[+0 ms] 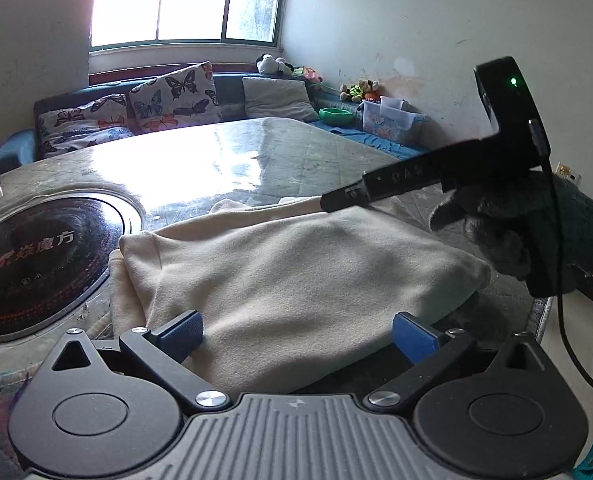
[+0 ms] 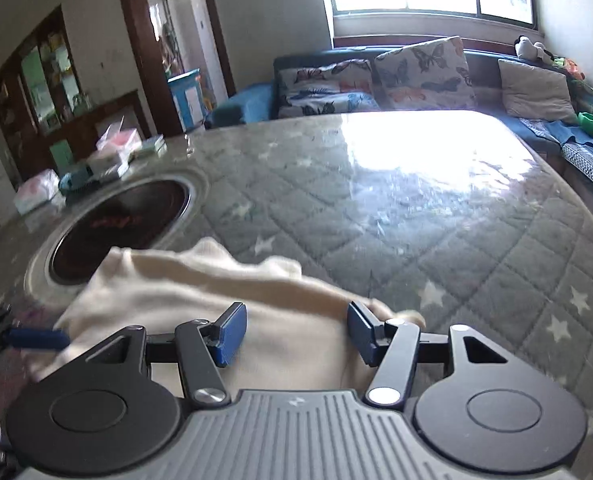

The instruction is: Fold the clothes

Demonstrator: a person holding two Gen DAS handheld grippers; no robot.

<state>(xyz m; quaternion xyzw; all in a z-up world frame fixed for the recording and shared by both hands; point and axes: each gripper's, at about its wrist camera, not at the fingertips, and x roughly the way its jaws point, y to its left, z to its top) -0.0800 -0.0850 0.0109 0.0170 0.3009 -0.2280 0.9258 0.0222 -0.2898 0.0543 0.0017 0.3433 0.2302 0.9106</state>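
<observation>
A cream garment (image 1: 296,264) lies folded into a thick rectangle on the quilted grey table cover (image 1: 296,148). My left gripper (image 1: 296,336) is open, its blue pads on either side of the garment's near edge, holding nothing. In the left wrist view my right gripper (image 1: 336,200) reaches in from the right in a gloved hand, its fingers at the garment's far edge. In the right wrist view my right gripper (image 2: 294,334) is open over the cream garment (image 2: 224,292), pads apart. A blue pad of the left gripper (image 2: 36,338) shows at the left.
A round black induction cooktop (image 1: 36,256) is set into the table left of the garment; it also shows in the right wrist view (image 2: 124,224). Tissue packs and boxes (image 2: 108,152) sit at the table's far left. A sofa with butterfly cushions (image 1: 168,100) stands beyond the table.
</observation>
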